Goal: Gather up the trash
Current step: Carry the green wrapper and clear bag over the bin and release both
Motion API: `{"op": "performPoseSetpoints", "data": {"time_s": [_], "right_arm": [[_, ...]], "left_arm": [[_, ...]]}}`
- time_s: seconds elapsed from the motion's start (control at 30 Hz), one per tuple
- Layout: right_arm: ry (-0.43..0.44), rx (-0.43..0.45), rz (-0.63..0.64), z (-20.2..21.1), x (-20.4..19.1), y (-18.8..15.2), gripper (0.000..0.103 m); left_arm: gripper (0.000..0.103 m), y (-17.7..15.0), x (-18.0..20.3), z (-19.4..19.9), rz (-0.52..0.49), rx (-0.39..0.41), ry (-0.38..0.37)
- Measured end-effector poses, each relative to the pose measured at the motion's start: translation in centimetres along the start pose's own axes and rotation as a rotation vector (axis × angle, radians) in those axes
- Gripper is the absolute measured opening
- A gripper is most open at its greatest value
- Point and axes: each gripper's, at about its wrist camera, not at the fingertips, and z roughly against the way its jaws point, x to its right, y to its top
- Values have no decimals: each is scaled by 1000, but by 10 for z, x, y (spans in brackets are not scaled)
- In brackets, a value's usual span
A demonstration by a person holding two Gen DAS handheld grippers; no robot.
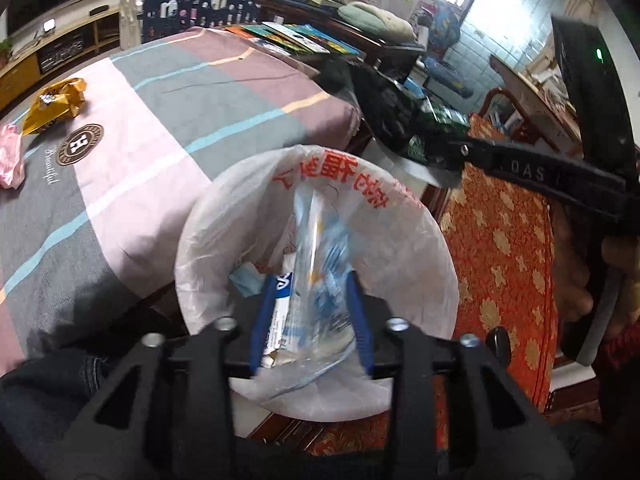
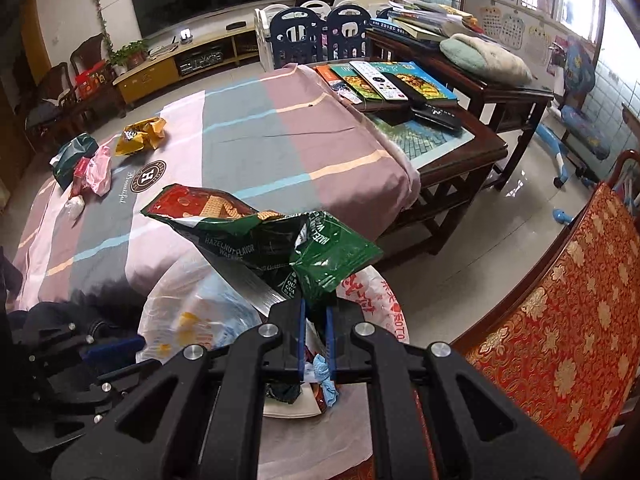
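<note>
A white bag-lined trash bin (image 1: 404,248) stands beside the cloth-covered table. My left gripper (image 1: 312,312) is over its mouth, jaws apart, with a clear blue-printed plastic wrapper (image 1: 316,264) blurred between them; whether it is gripped is unclear. My right gripper (image 2: 314,320) is shut on a green hazelnut wafer bag (image 2: 256,240) just above the bin (image 2: 372,300). It also shows in the left wrist view (image 1: 432,136). A yellow wrapper (image 1: 56,104) (image 2: 140,136), a pink wrapper (image 1: 10,156) (image 2: 98,170) and a green packet (image 2: 72,154) lie on the table.
The striped tablecloth (image 1: 180,92) covers the table left of the bin. A red and gold brocade chair (image 1: 500,248) (image 2: 568,320) stands right of it. A dark wooden side table (image 2: 452,136) holds books and remotes. Dark clothing (image 1: 48,392) lies at the lower left.
</note>
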Motion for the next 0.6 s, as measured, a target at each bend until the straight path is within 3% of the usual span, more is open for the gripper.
{"op": "performPoseSetpoints", "data": {"time_s": [0.17, 0.23, 0.3, 0.6], "right_arm": [[12, -36, -2, -7, -3, -3, 12], [19, -59, -8, -11, -5, -5, 24], [24, -57, -25, -11, -5, -5, 51], [53, -56, -75, -12, -3, -4, 59]], "left_arm": [[53, 2, -21, 9, 92, 40, 64], [56, 3, -32, 15, 145, 61, 75], [57, 4, -42, 19, 196, 78, 69], [58, 4, -74, 29, 311, 121, 113]]}}
